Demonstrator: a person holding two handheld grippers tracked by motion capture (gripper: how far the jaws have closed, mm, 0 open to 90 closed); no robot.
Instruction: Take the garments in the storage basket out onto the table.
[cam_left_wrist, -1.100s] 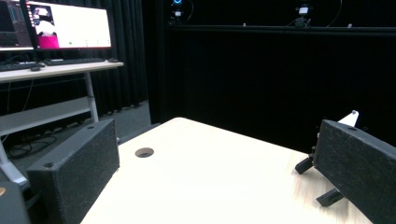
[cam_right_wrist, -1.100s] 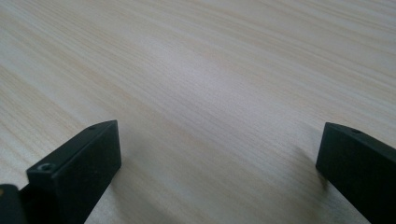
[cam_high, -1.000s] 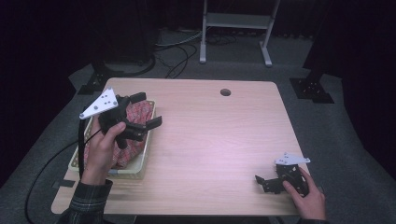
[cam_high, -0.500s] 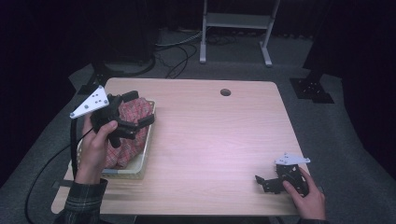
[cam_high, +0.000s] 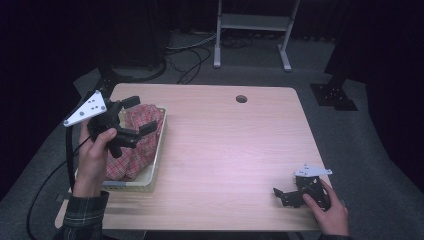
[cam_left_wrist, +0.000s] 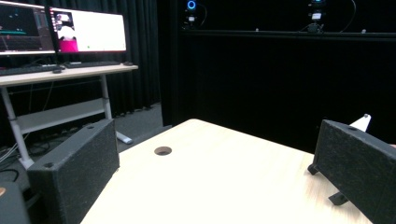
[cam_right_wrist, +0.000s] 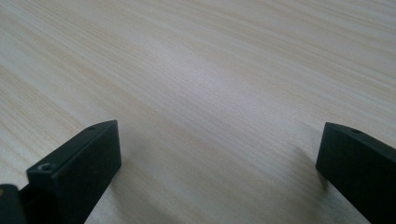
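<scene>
Table (cam_high: 225, 150): one basket (cam_high: 156, 160), one plaid cloth (cam_high: 135, 150); left gripper (cam_high: 135, 116), right gripper (cam_high: 281, 194) both spread, empty

Black curtains (cam_left_wrist: 261, 84) all round, room dim. Grey carpet floor (cam_high: 350, 140). Light wooden table (cam_high: 225, 150) with round cable hole (cam_high: 241, 99) near far edge. White-framed desk (cam_left_wrist: 56, 74) beyond far edge, two lit monitors (cam_left_wrist: 88, 30) and keyboard (cam_left_wrist: 86, 64) on top. Black cables (cam_high: 190, 57) on floor beneath.
</scene>
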